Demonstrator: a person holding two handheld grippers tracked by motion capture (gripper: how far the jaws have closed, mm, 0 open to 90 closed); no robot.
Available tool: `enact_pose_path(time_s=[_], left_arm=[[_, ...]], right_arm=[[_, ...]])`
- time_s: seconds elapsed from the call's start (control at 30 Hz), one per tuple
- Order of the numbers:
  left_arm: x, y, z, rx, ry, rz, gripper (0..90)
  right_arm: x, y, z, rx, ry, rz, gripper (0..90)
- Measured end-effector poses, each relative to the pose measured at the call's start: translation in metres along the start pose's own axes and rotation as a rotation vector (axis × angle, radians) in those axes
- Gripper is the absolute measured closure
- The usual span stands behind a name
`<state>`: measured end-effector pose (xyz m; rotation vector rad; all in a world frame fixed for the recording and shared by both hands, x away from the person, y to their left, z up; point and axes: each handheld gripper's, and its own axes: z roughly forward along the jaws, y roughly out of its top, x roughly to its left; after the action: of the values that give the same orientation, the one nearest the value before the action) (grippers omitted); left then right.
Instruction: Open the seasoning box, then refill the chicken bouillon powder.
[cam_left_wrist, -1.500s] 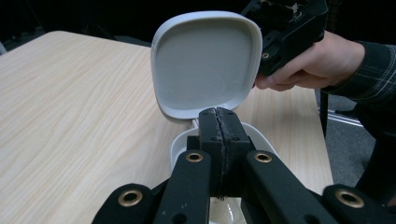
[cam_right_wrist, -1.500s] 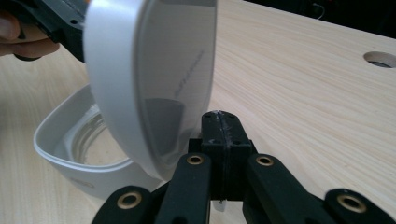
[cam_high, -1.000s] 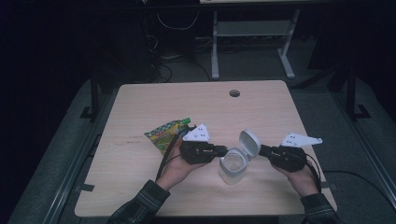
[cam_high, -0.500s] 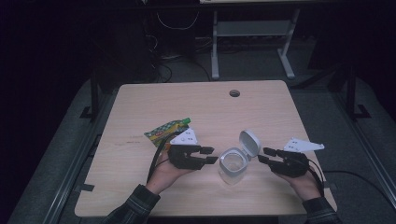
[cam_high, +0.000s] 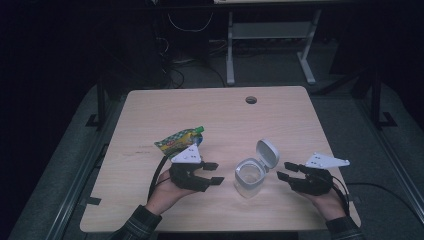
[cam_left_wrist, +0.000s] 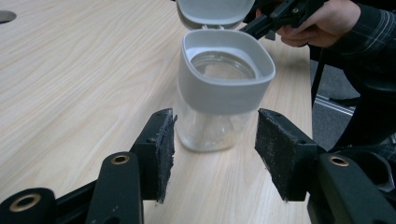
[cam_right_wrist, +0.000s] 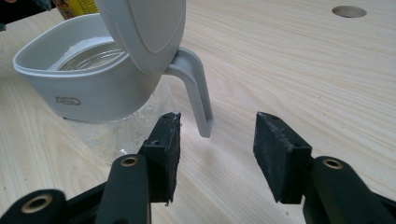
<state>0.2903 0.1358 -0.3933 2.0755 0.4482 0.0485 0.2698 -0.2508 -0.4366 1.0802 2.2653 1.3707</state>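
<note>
We see a clear glass jar (cam_high: 249, 177) with grey plastic collar and flip lid (cam_high: 267, 154) raised, near the wood-grain table's (cam_high: 225, 115) front edge. Left gripper (cam_high: 214, 173) and right gripper (cam_high: 283, 170) flank it; both let go since earlier, jaws just opening, nothing between.

A clear glass jar with a grey plastic collar (cam_high: 249, 176) stands near the front of the pale wooden worktop (cam_high: 280, 120), its grey flip lid (cam_high: 267, 152) up behind it. The left tool (cam_high: 213, 173) is just left of it, the right tool (cam_high: 286, 170) just right, neither touching. A green and yellow snack pouch (cam_high: 180, 140) lies behind the left tool.
</note>
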Motion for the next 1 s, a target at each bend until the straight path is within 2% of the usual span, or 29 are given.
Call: enact_pose_path(time_s=[0.33,1.0], left_arm=[[0.000,-0.023,-0.019,0.009,0.028,-0.032,46.1],[0.006,-0.048,-0.050,0.002,0.083,-0.063,46.2]], right_arm=[[0.001,0.000,0.004,0.005,0.004,-0.016,48.4],[0.001,0.000,0.005,0.010,0.005,-0.019,48.0]])
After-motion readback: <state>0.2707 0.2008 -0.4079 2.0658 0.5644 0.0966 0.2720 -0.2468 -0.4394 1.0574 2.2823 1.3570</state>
